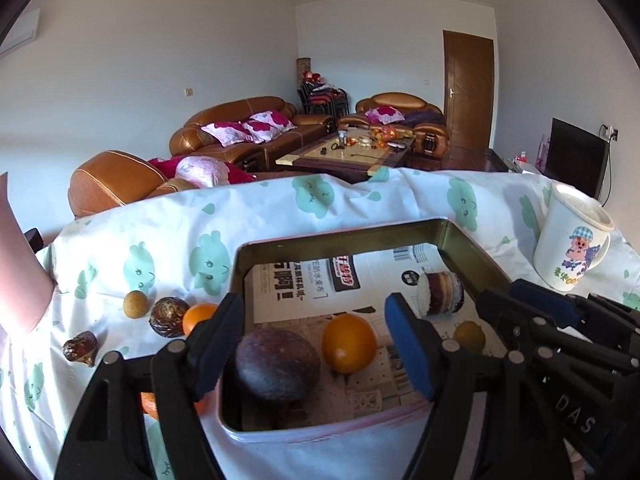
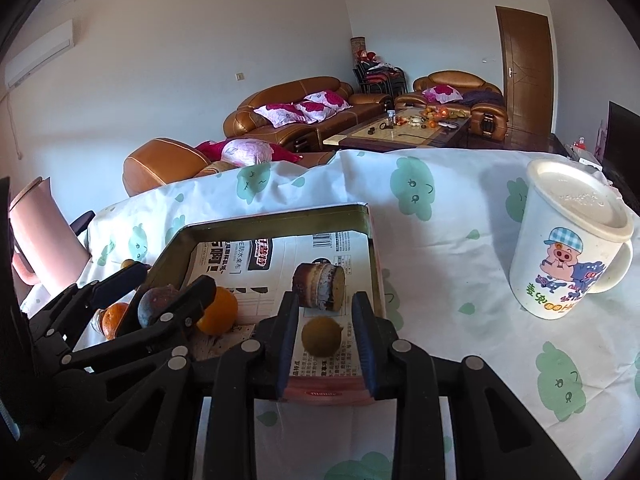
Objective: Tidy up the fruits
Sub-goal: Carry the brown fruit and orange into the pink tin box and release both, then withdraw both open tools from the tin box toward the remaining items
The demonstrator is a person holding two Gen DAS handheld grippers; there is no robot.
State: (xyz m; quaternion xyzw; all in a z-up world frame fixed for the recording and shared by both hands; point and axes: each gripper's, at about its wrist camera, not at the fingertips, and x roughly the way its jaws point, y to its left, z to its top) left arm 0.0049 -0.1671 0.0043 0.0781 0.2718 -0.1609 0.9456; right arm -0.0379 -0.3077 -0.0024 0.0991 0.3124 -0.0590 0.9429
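A rectangular tin tray [image 1: 466, 254] [image 2: 370, 248] lined with printed paper sits on the patterned cloth. In it lie a dark purple fruit [image 1: 276, 364] [image 2: 154, 304], an orange [image 1: 348, 342] [image 2: 220, 314] and a small yellow-green fruit [image 1: 470, 336] [image 2: 320, 336]. My left gripper [image 1: 312, 344] [image 2: 160, 292] is open, jaws wide around the purple fruit and the orange, pads clear of both. My right gripper [image 2: 326, 344] [image 1: 516, 308] is open over the tray's near right corner. The small fruit rests between its pads, with a gap on the right side.
Left of the tray lie a tan round fruit [image 1: 135, 304], a dark brown fruit [image 1: 168, 316], another orange [image 1: 200, 314] and a wrinkled brown fruit [image 1: 80, 348]. A lidded cartoon mug [image 1: 572, 248] [image 2: 572, 248] stands right. A pink jug [image 2: 40, 240] stands far left.
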